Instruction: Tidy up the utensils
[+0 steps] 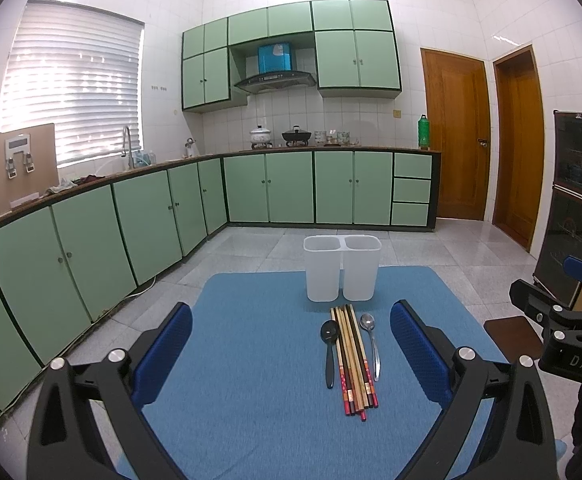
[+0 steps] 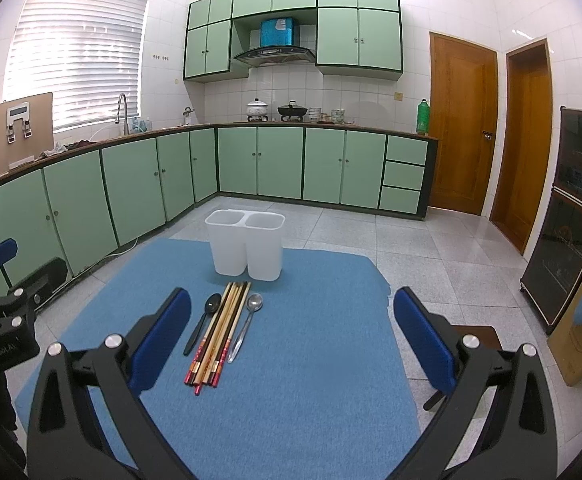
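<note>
Both wrist views low, facing kitchen cabinets, sharing blue mat [image 1: 251, 380] [image 2: 291, 360]

Chopsticks [image 1: 353, 356] lie between two spoons (before the holder [image 1: 342, 268]) on the mat [image 1: 251, 400].

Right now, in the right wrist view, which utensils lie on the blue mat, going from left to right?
black spoon → bundle of chopsticks → metal spoon, all lying in front of the white two-compartment holder.
</note>
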